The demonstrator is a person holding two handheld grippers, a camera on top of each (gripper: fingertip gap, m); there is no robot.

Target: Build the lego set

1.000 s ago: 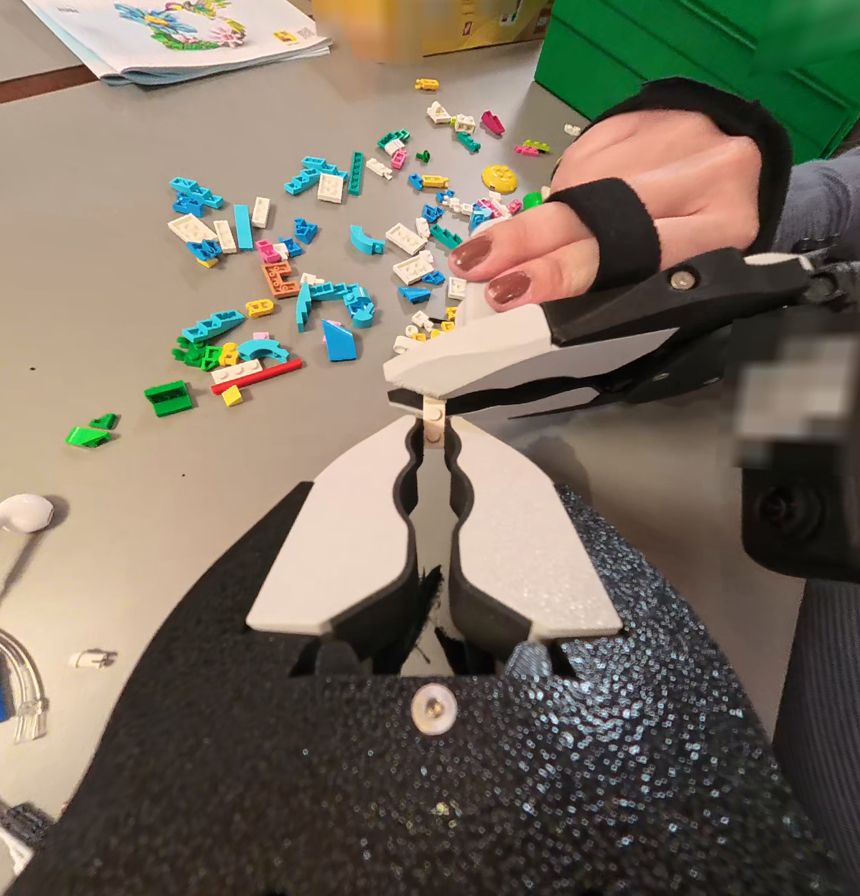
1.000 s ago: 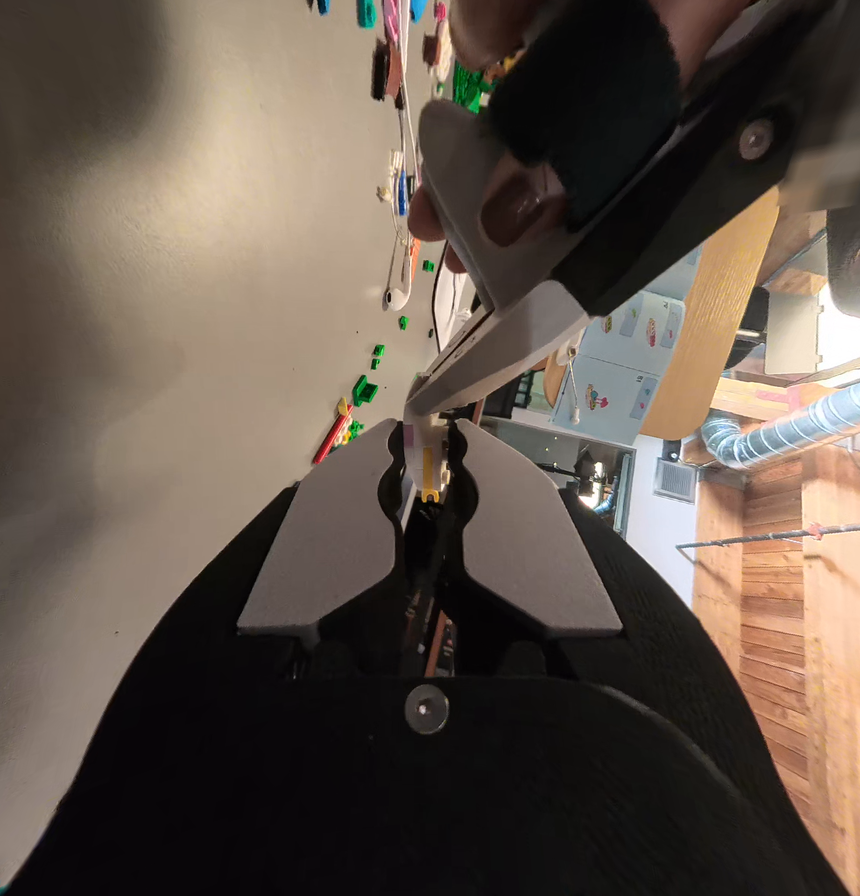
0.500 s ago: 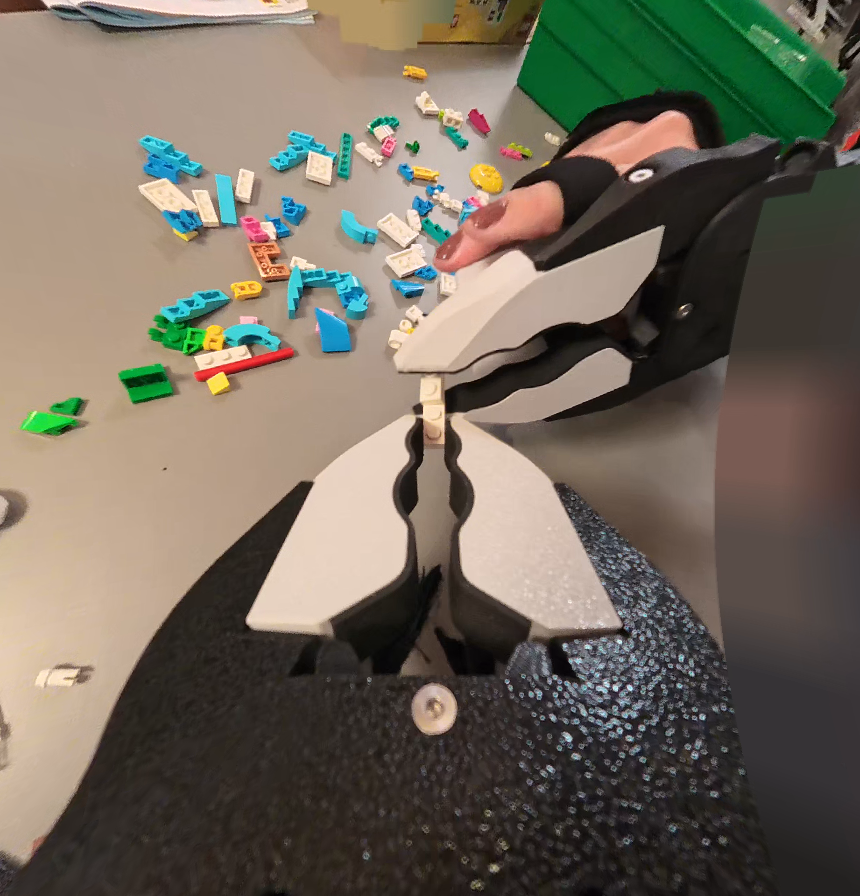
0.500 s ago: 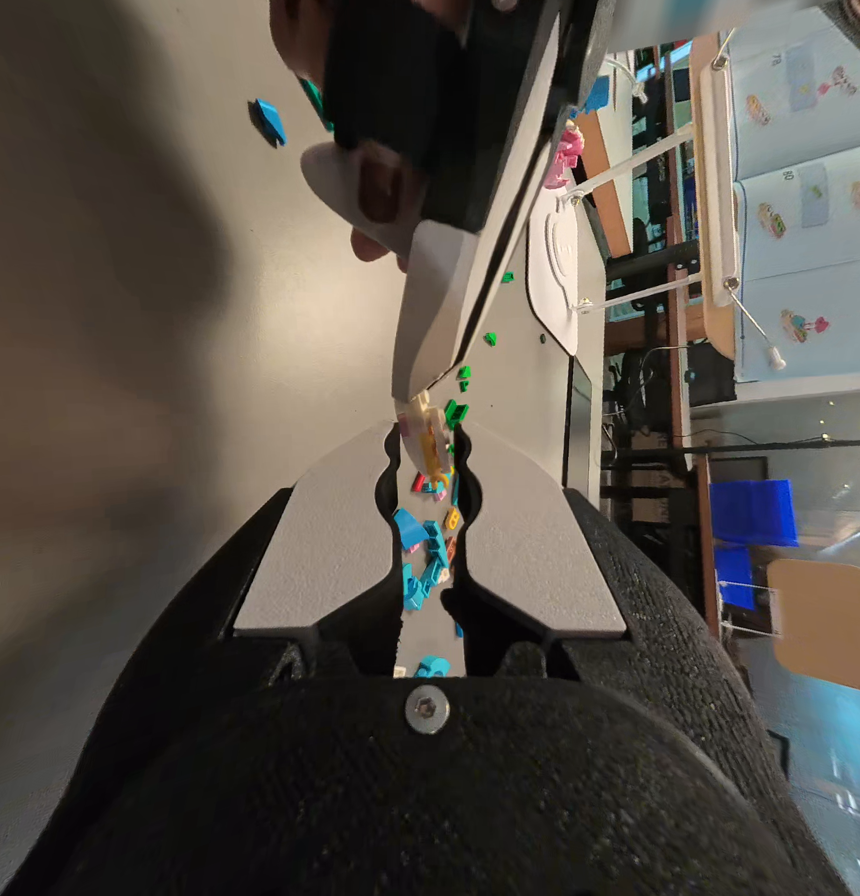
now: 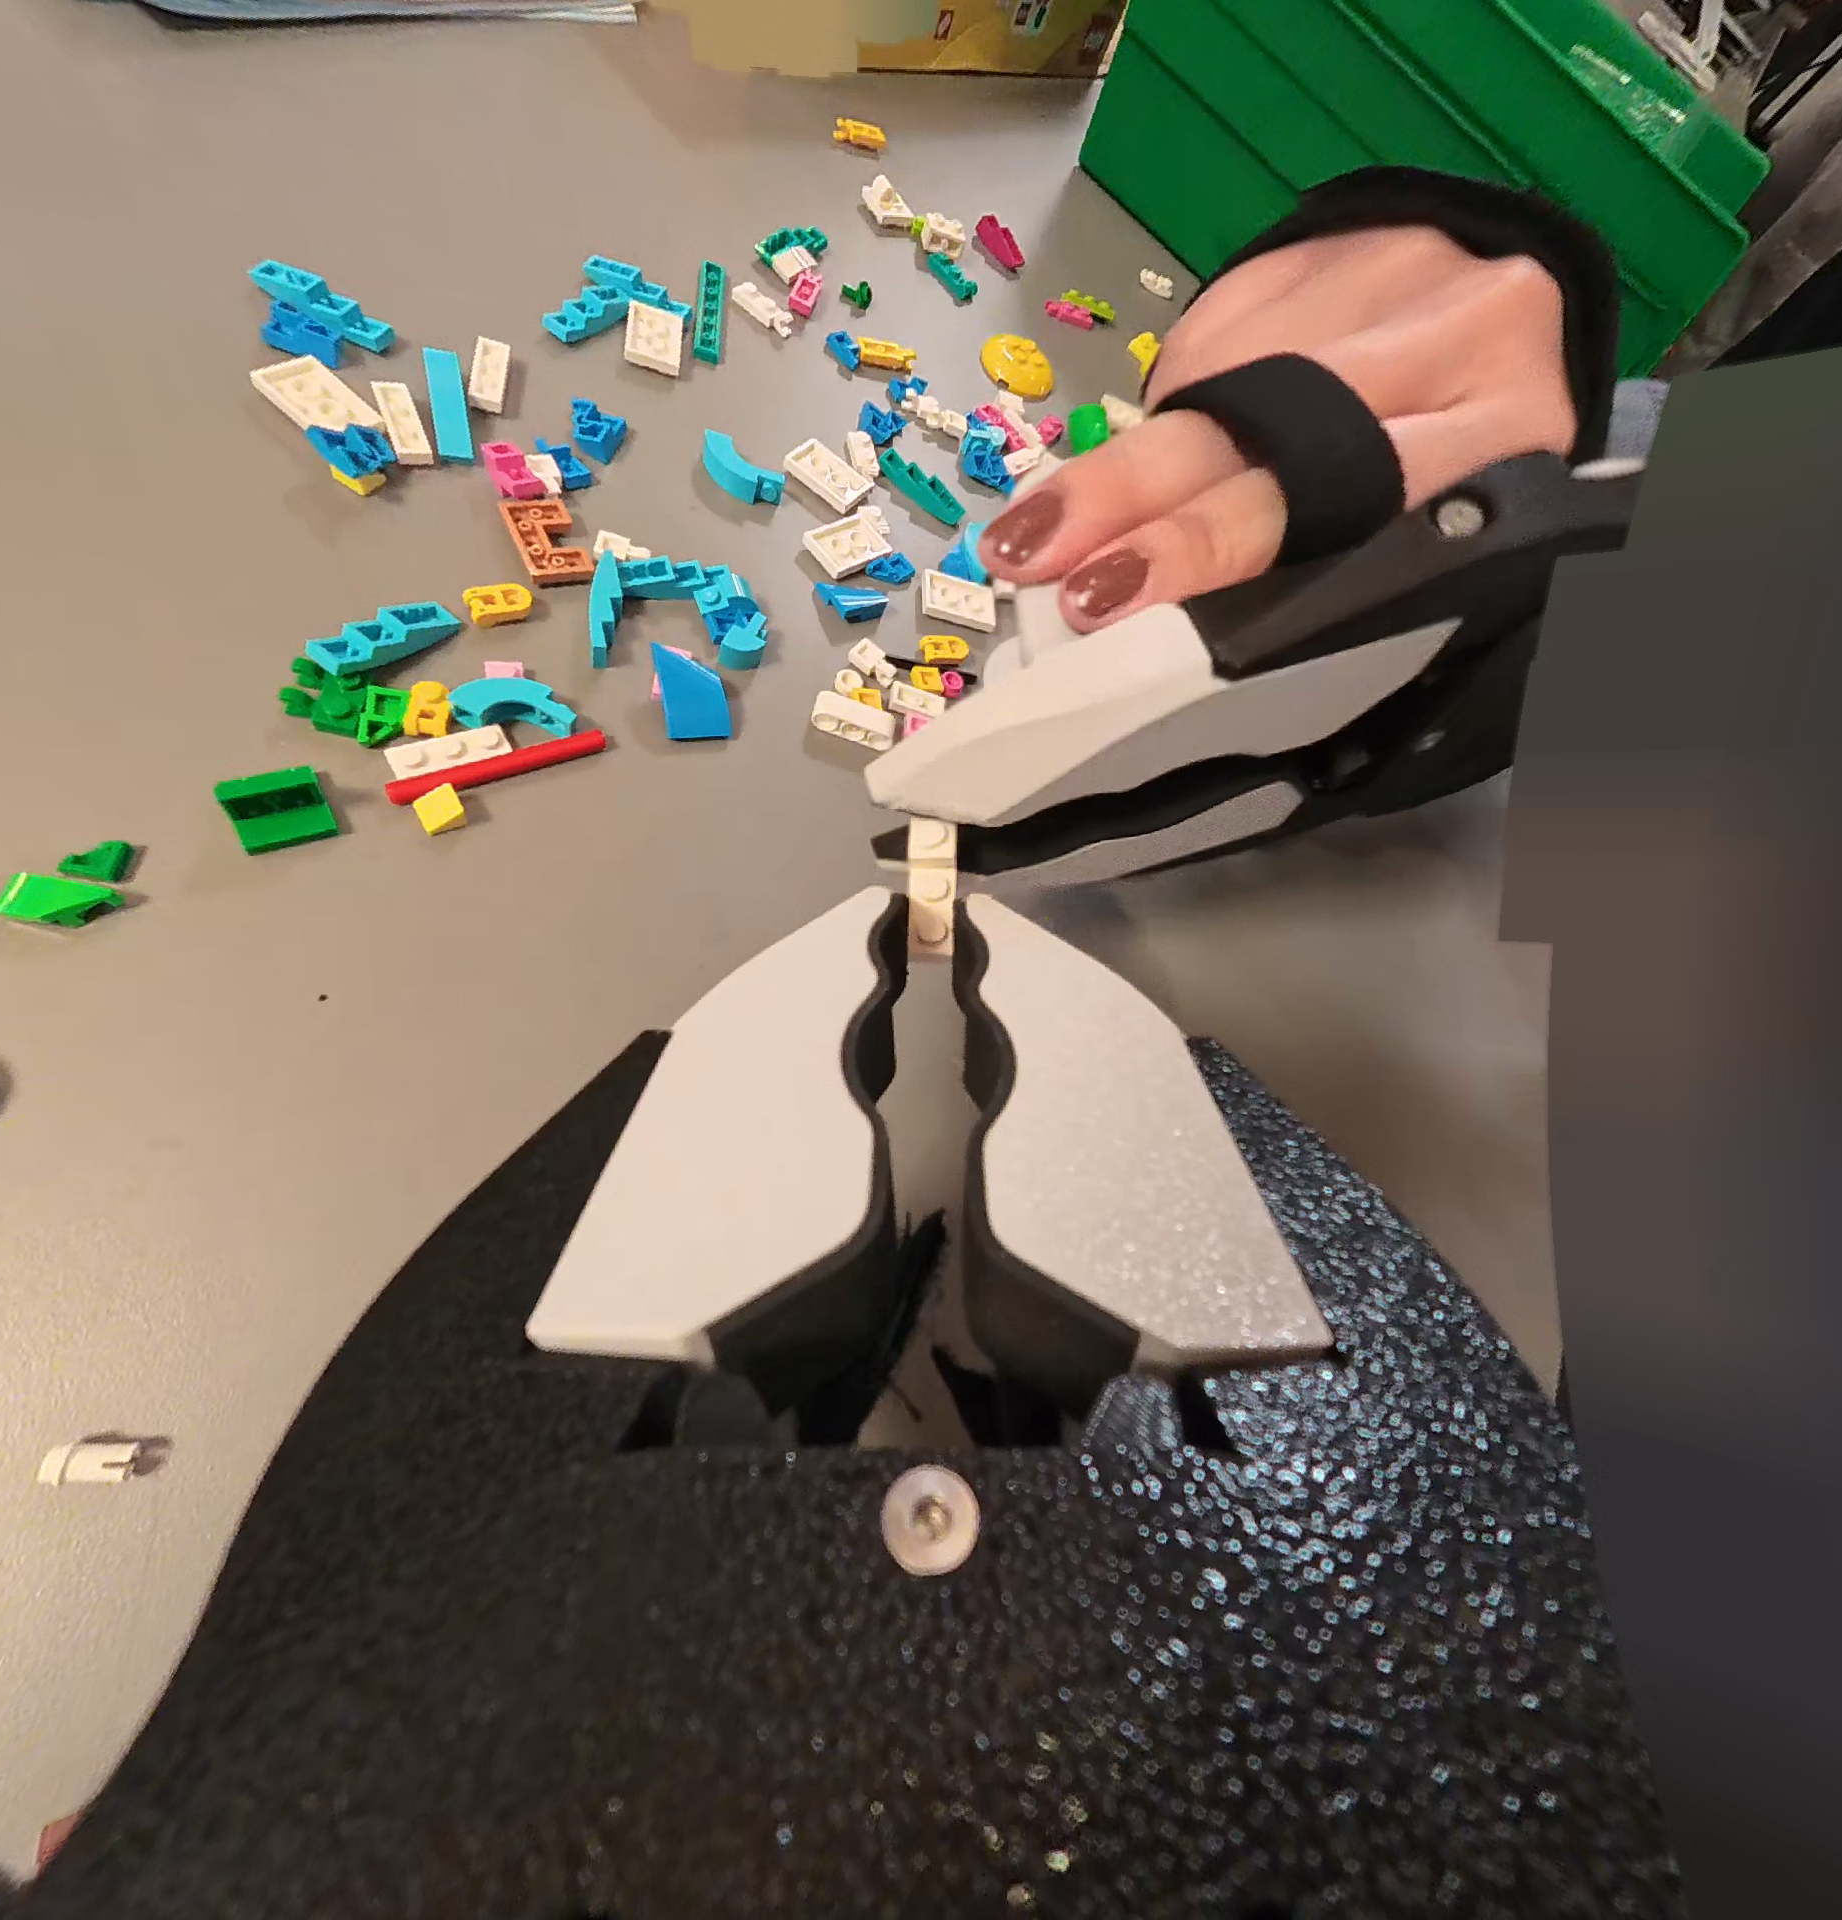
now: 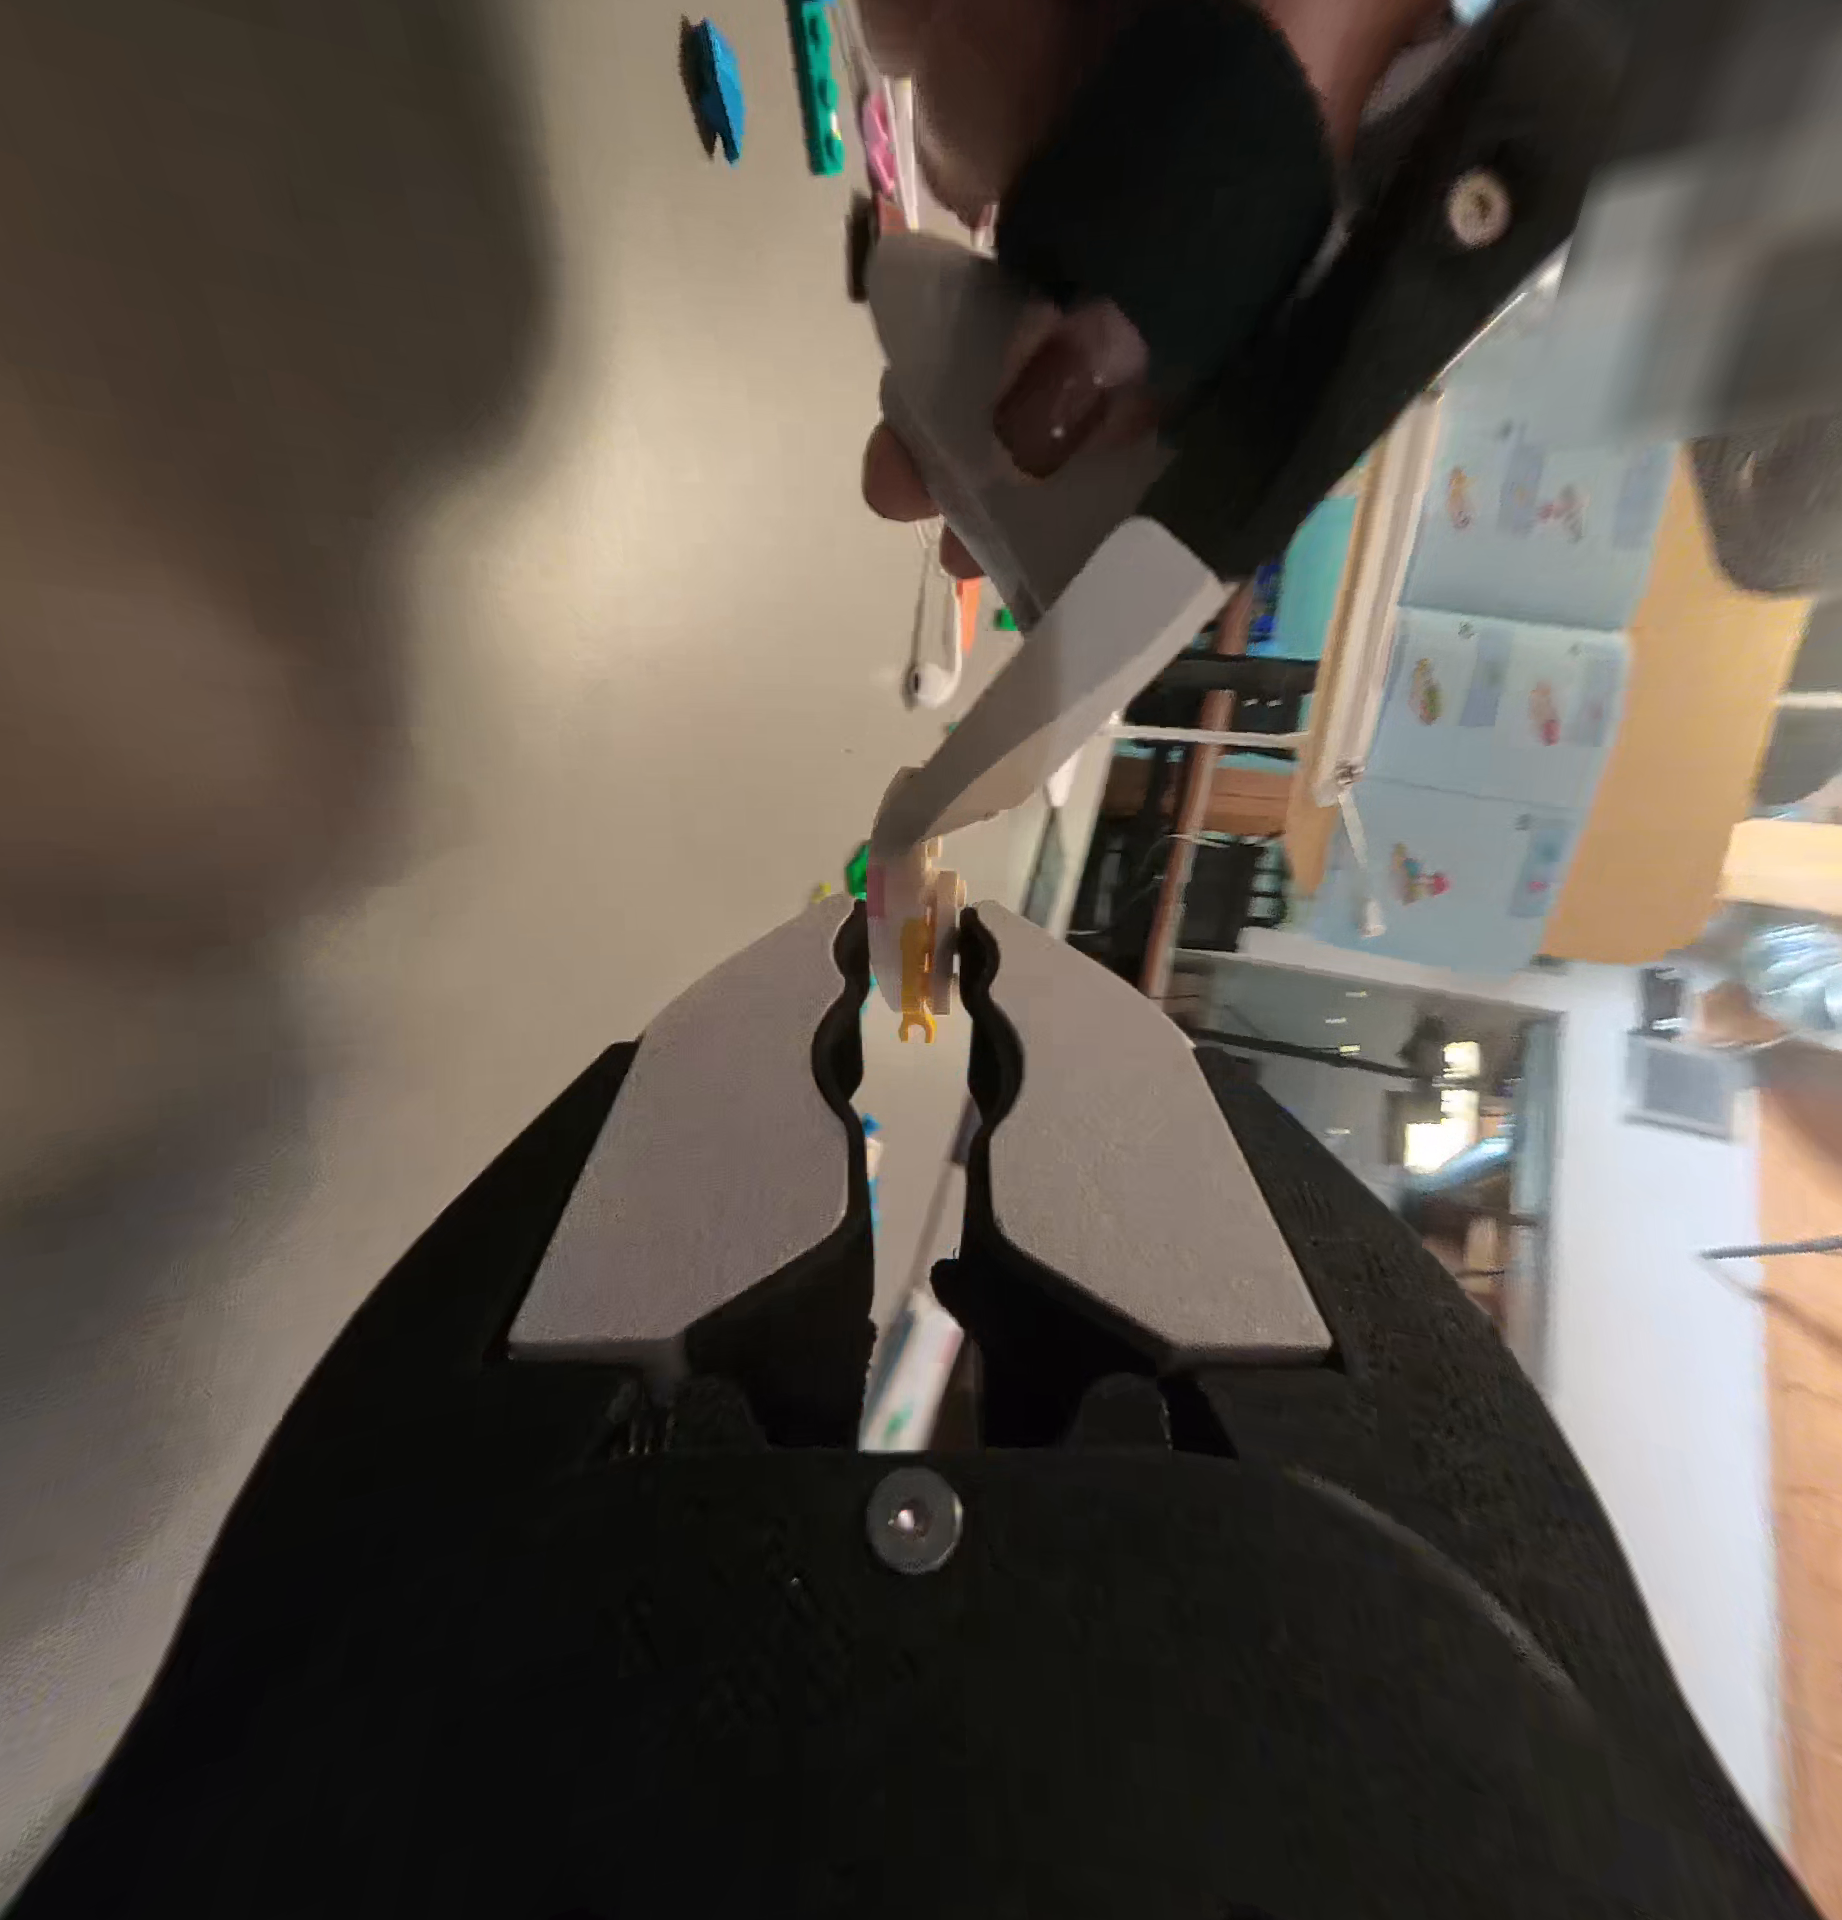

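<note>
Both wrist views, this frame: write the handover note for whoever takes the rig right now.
Left gripper: shut on the small white assembly, held above the grey table.
Right gripper: shut on the same assembly from the side; a yellow clip shows on it.
Loose bricks lie scattered beyond, green bin behind.
Done: only a small sub-assembly.
Left: most of the set, judging by the pile.

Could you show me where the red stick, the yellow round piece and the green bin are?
Red stick (image 5: 496, 766), left wrist view, middle of its length.
Yellow round piece (image 5: 1017, 365), left wrist view, its top face.
Green bin (image 5: 1395, 135), left wrist view, its side wall.
</note>
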